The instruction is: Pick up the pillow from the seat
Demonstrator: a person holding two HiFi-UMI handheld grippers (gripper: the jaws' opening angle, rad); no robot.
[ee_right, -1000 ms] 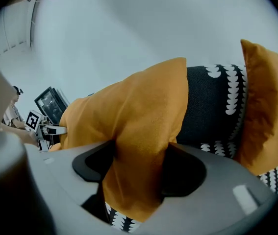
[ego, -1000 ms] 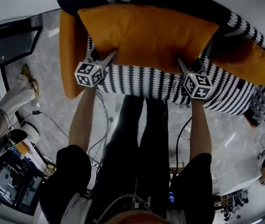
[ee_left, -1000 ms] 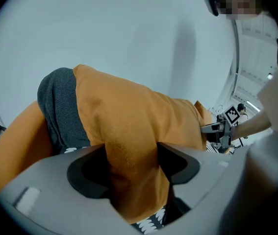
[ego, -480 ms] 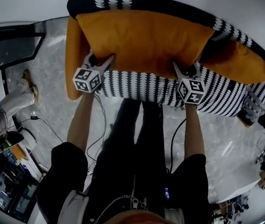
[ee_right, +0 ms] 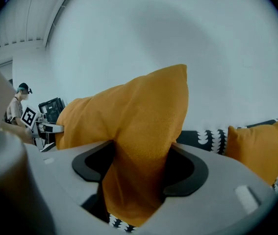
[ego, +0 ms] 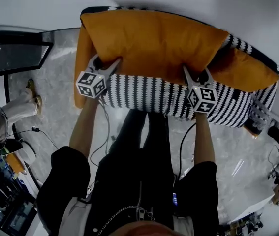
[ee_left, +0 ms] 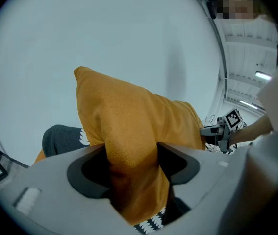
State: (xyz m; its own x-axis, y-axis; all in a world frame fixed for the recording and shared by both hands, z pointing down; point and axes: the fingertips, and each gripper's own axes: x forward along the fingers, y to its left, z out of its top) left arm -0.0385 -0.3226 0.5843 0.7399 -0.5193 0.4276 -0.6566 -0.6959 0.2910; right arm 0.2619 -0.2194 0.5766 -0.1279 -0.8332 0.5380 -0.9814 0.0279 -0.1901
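Standing by, I see the big orange pillow (ego: 154,43) held up in front of the black-and-white patterned sofa (ego: 149,95), pinched along its near edge at two places: the left gripper (ego: 113,63) bites a fold of cover near the left corner, and the right gripper (ego: 196,73) does the same toward the right. In each gripper view the jaws stand partly apart with a thick bunch of orange fabric squeezed between them, so both are clamped on the pillow, not spread empty. It looks lifted off the seat, though I cannot tell whether its far edge touches the backrest. The worry, to my eye, is that each grip has mostly cloth and soft stuffing. The filling can shift and the fold can creep out of a jaw, most likely if the pillow swings or one hand pulls ahead of the other. If one side lets go, the whole weight drops onto the other pinch and the pillow pivots down. It could flop onto the smaller orange cushion (ego: 247,73) at the right end, or onto the one standing against the left arm (ego: 82,68). Pulling the hands apart would stretch the cover and strain both pinches. Cables (ego: 103,132) trail on the floor beside the person's legs, so a step back while watching the pillow risks a snag.
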